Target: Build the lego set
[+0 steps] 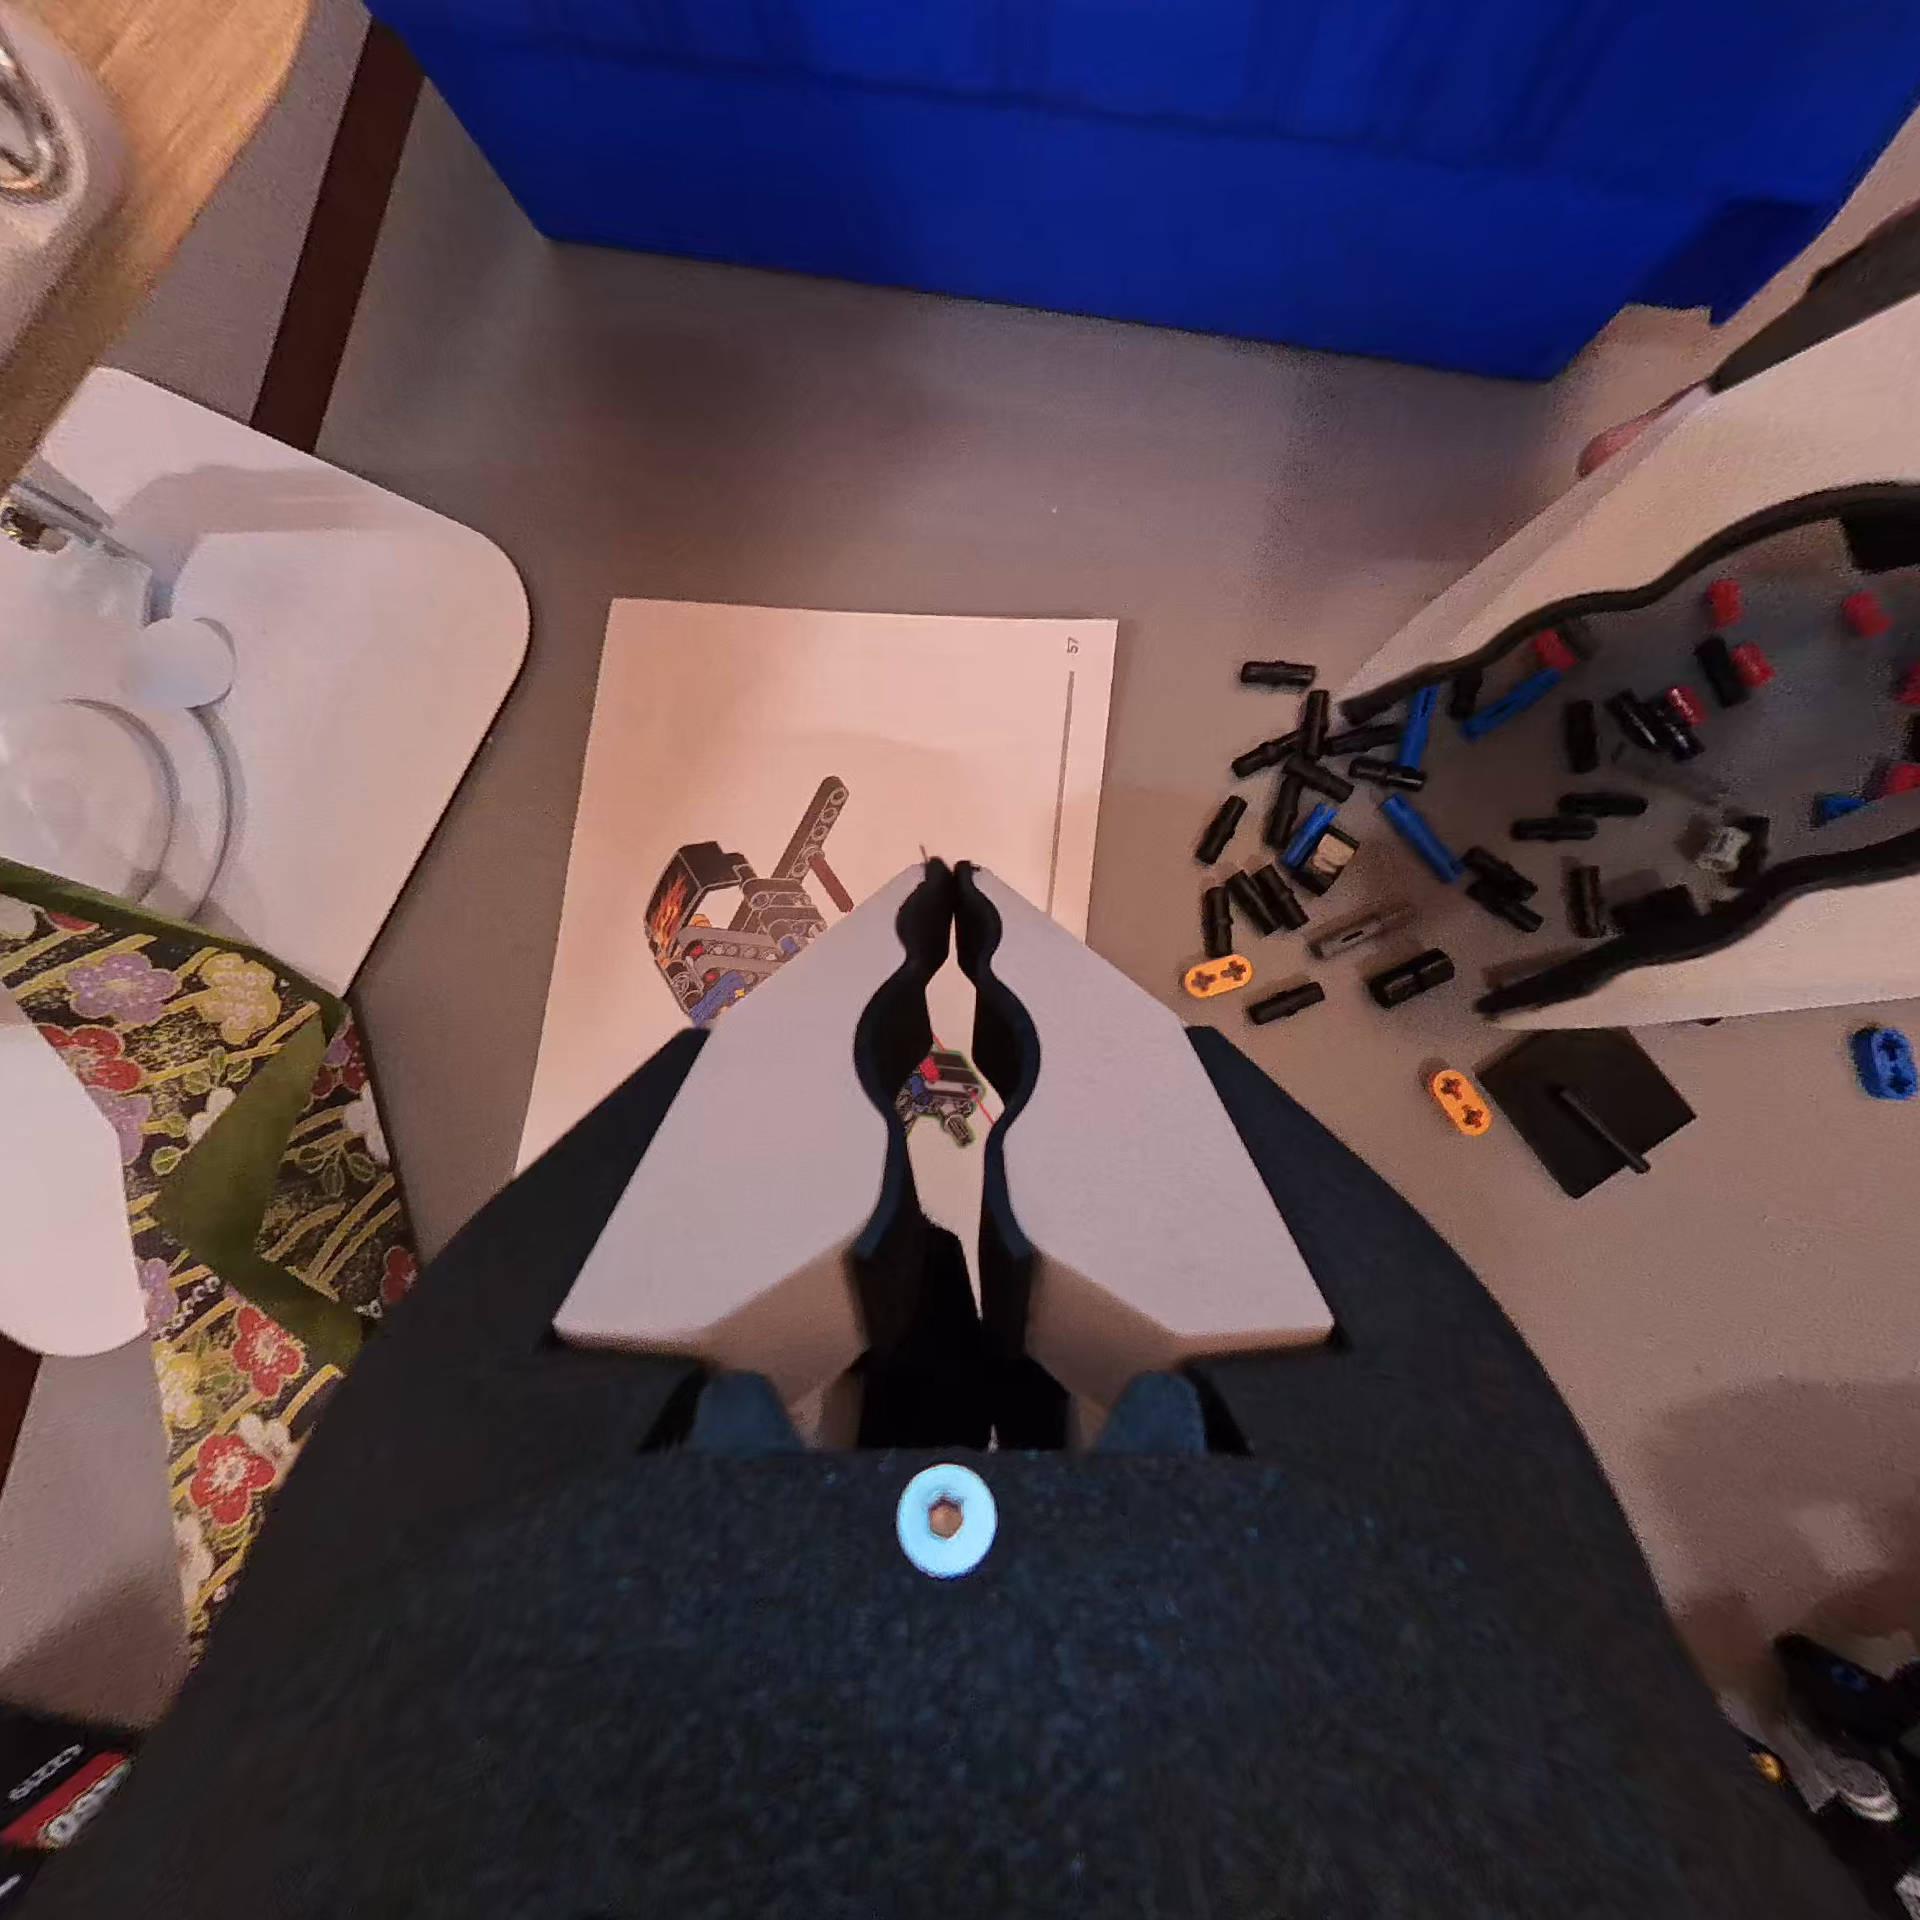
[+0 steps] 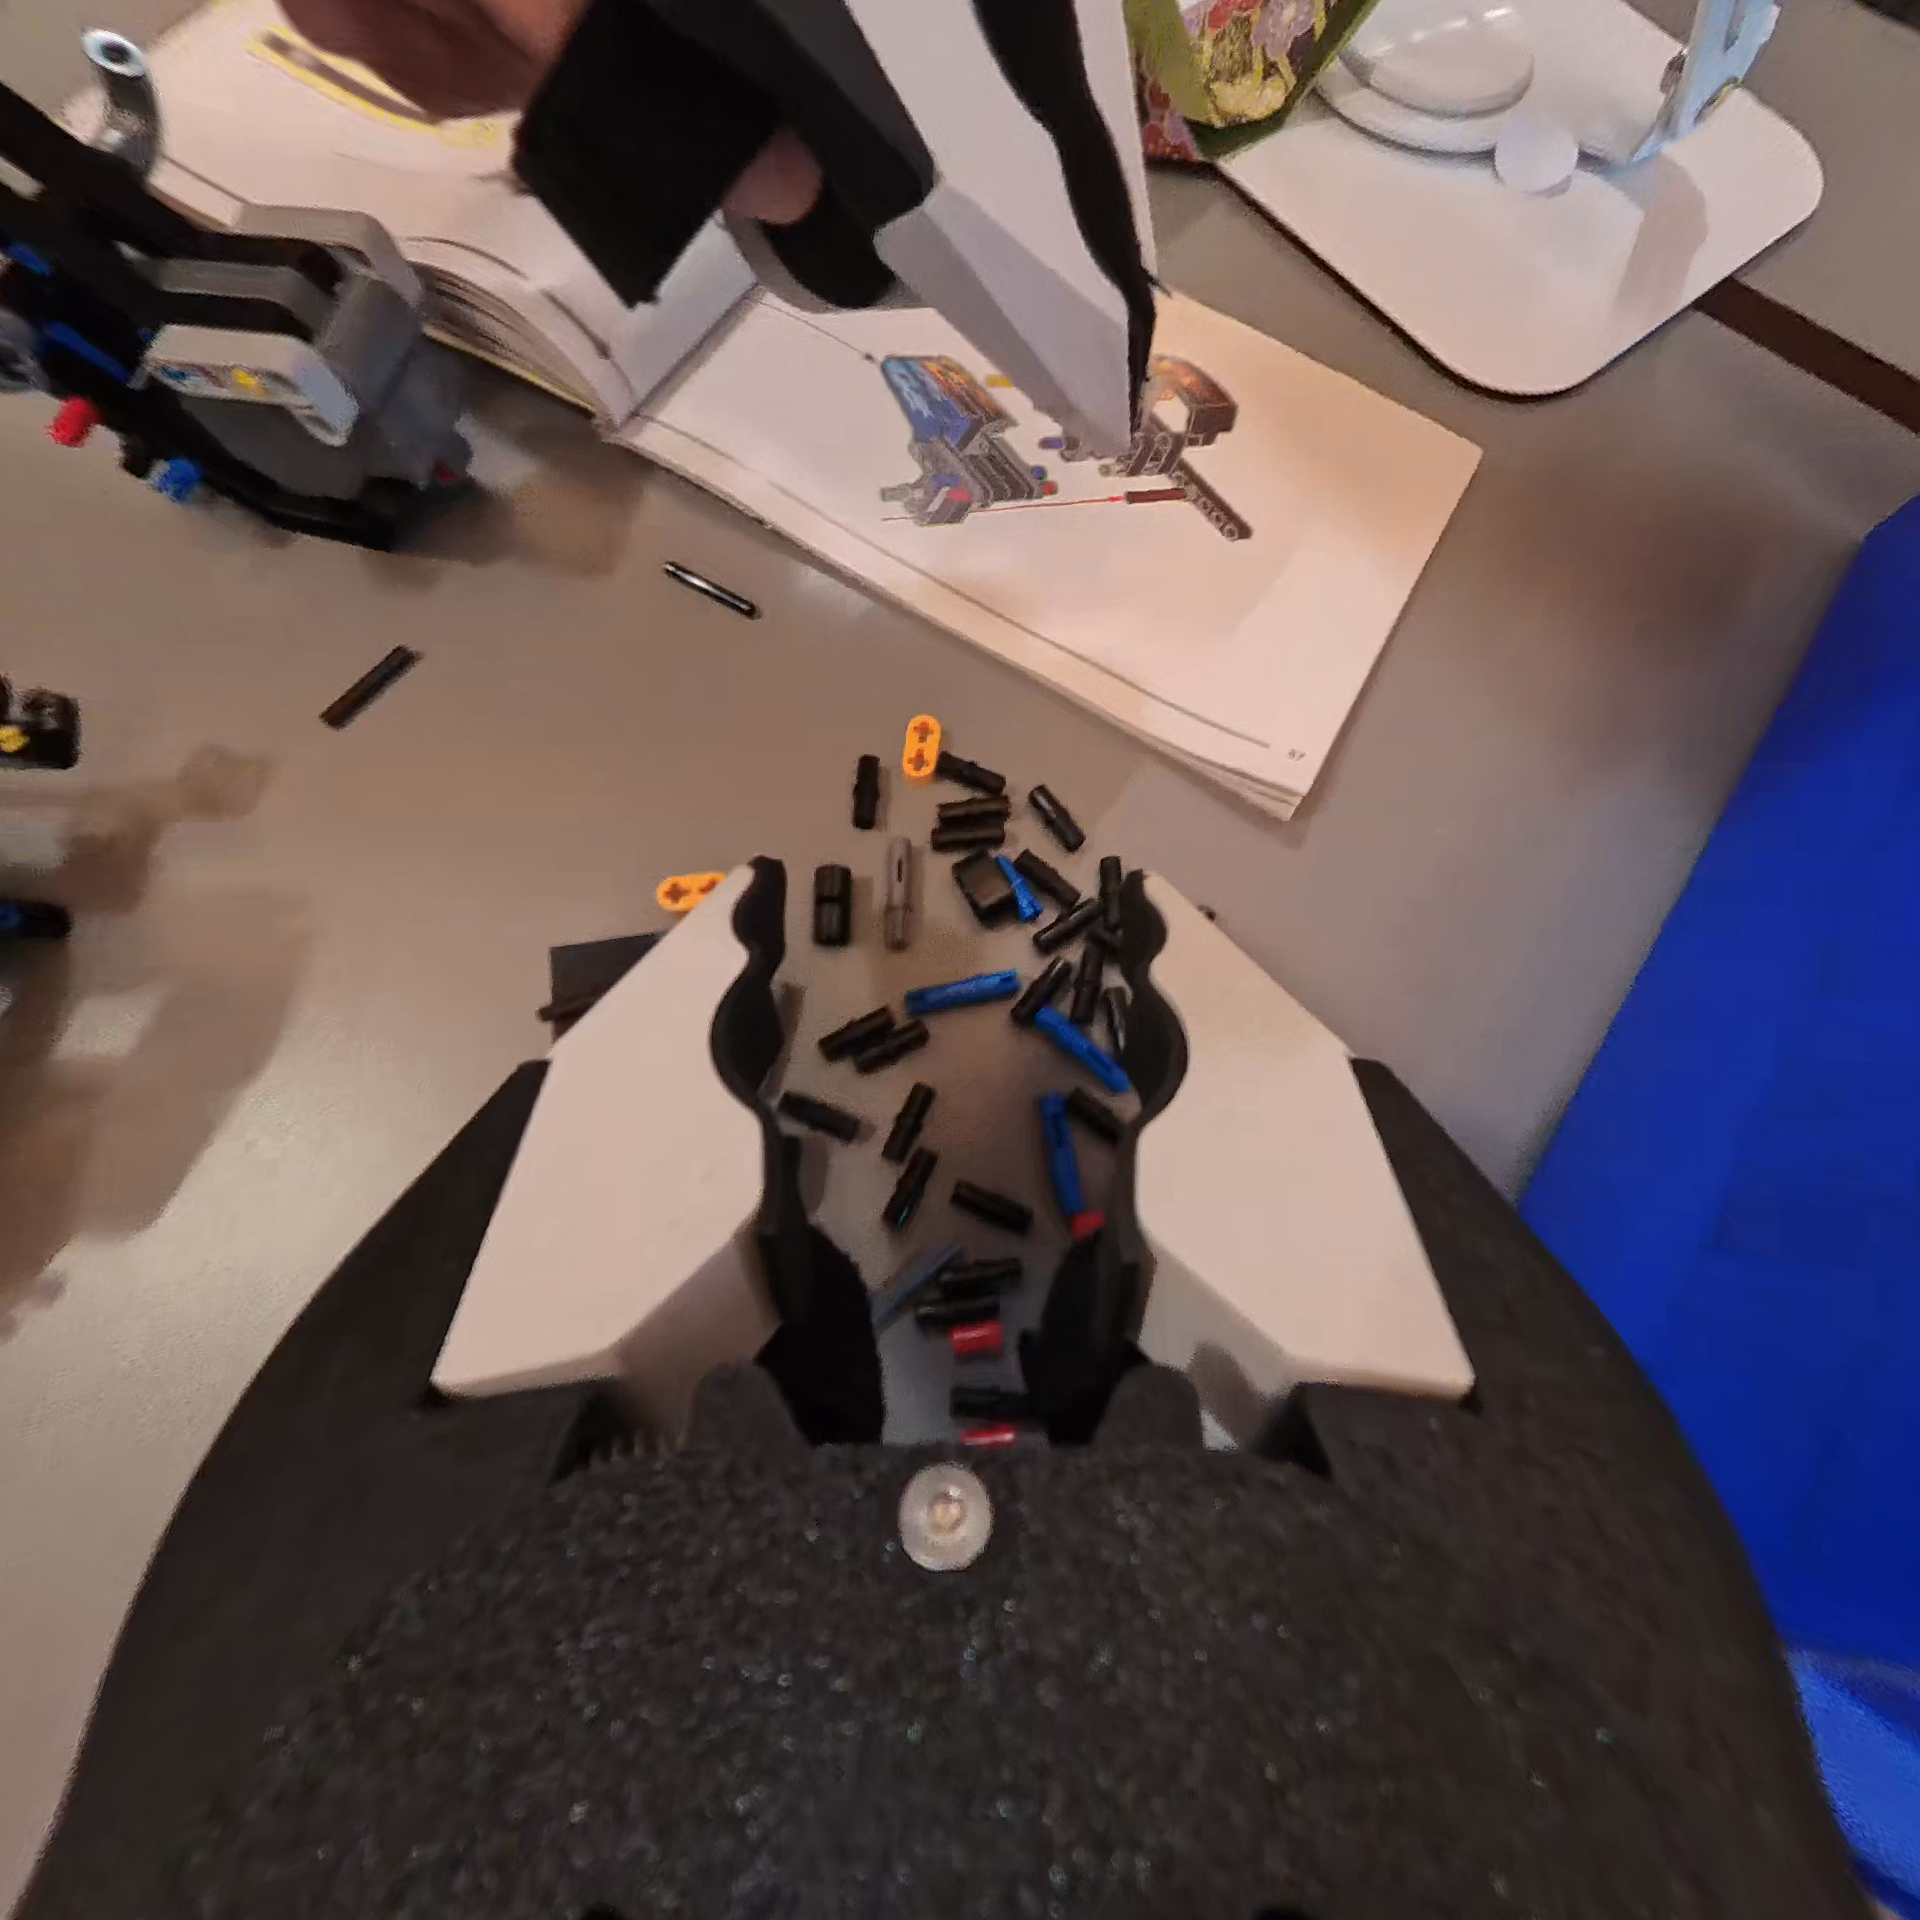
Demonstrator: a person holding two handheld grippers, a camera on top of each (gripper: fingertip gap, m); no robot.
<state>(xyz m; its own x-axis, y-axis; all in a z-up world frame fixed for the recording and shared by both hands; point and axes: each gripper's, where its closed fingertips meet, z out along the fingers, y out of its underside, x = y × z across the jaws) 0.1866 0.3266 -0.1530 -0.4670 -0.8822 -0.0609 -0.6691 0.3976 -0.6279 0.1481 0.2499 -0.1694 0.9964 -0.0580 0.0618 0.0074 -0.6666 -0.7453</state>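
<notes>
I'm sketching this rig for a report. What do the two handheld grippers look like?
Both match. The left gripper and right gripper each have two white wedge-shaped fingers lined with wavy black pads, on a black, grainy-textured body with a round silver-white fastener at centre. No cables or sleeves show.

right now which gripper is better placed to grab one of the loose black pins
Right. The right gripper is open directly above the pile of black pins on the table. The left gripper is shut over the instruction booklet, off to the side of the pile.

We see a grey desk (image 1: 935, 447) with a white board (image 1: 343, 665) at its far left, a floral-patterned green bag (image 1: 239, 1122) beside it, and blue upholstery (image 1: 1039, 135) beyond the desk.
</notes>
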